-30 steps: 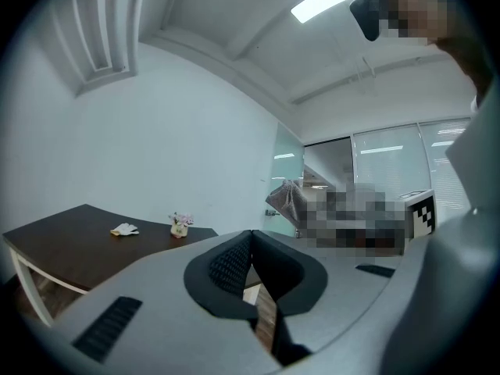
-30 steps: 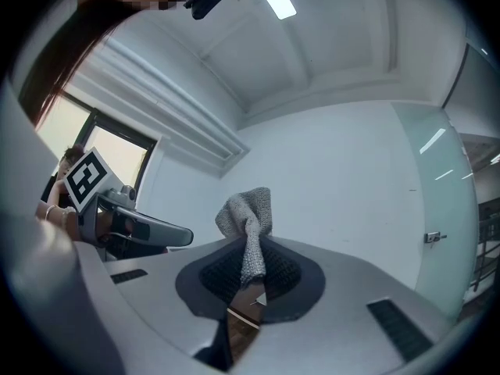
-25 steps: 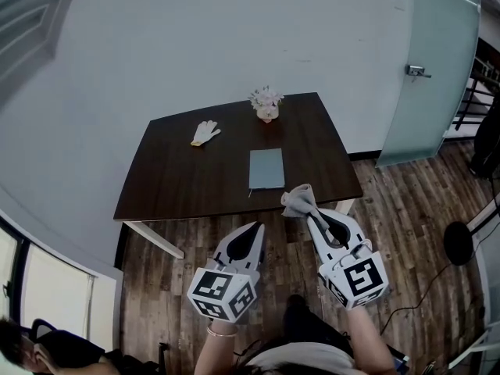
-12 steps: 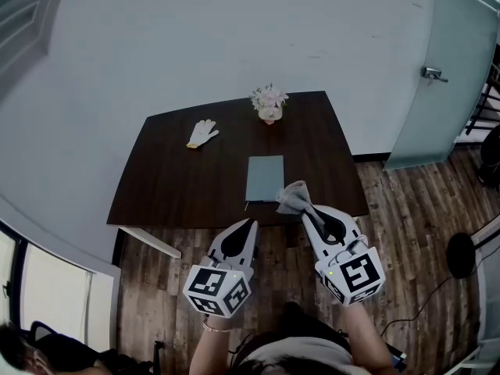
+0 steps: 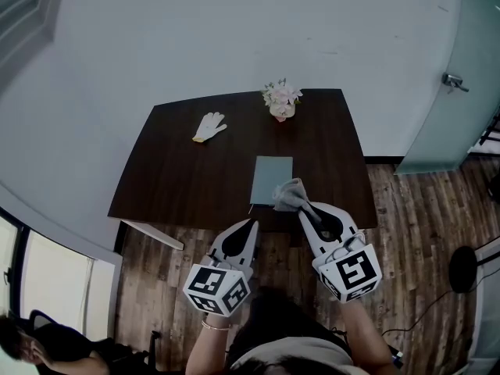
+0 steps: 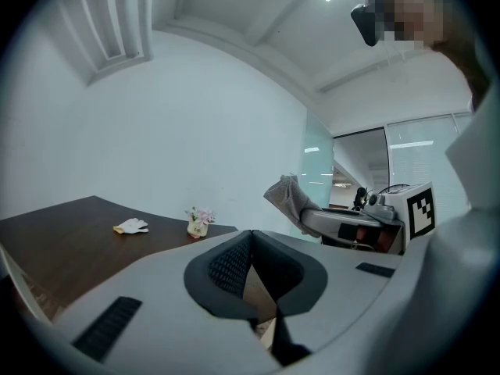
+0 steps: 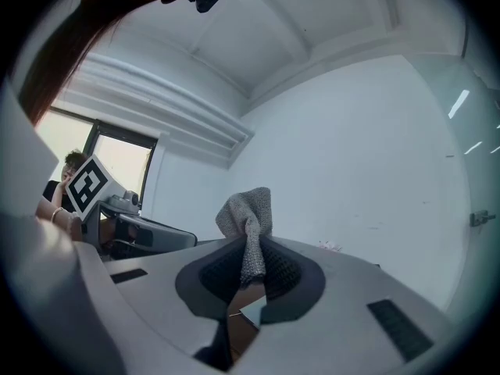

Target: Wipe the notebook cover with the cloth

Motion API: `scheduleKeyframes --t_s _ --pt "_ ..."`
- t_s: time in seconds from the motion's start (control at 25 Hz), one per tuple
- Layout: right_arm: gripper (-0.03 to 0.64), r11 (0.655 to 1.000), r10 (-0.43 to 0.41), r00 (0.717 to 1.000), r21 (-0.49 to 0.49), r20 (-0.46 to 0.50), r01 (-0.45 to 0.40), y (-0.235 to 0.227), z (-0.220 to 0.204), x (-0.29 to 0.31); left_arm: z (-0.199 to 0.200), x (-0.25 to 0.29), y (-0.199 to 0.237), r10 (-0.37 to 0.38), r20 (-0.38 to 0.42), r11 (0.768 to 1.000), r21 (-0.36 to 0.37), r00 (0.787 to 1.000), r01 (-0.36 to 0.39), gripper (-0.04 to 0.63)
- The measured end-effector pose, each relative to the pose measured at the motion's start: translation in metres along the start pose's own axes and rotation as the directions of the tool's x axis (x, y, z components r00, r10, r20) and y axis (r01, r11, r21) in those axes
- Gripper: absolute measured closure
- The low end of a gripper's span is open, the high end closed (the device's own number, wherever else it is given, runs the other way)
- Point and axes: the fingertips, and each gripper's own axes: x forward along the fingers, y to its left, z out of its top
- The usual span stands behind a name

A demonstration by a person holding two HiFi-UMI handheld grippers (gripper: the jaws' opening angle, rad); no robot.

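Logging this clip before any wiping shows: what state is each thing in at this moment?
Left gripper: shut, empty.
Right gripper: shut on grey knitted cloth.
Grey knitted cloth: bunched up.
Grey-blue notebook: closed, flat on dark wooden table.
White glove: lying flat on the table.
Small flower pot: upright.

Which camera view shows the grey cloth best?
The right gripper view: the cloth stands close and central, pinched in the jaws of the right gripper. The head view shows it small, over the notebook's near right corner. The left gripper view shows it sideways, sticking out of that gripper.
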Motion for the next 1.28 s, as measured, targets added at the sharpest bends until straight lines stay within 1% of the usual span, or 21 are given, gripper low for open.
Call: scheduleKeyframes --t_s 0.36,0.48,0.72,1.04,1.28 --pt "0.580 1.000 0.002 1.000 -0.005 -0.024 -0.002 -0.029 -0.017 0.063 -0.009 0.040 0.054 0.011 -0.028 1.000 -0.020 1.000 -0.011 0.577" --pt "0.580 1.000 -0.002 0.999 -0.001 -0.040 0.002 -0.039 -0.025 0.086 -0.014 0.057 0.073 0.002 -0.043 1.000 -0.026 0.999 -0.003 0.577" --pt "0.580 1.000 0.001 0.996 -0.023 -0.090 -0.003 -0.059 -0.039 0.145 -0.022 0.095 0.115 -0.027 -0.081 0.999 -0.037 0.996 0.024 0.577" --pt "0.579 0.995 0.026 0.982 -0.088 -0.188 -0.043 -0.077 -0.073 0.219 -0.045 0.136 0.168 -0.058 -0.142 0.996 -0.070 0.988 0.049 0.577" --pt "0.579 0.991 0.039 0.957 -0.111 -0.288 -0.074 -0.086 -0.113 0.267 -0.071 0.159 0.198 -0.093 -0.212 0.994 -0.074 0.973 0.079 0.577"
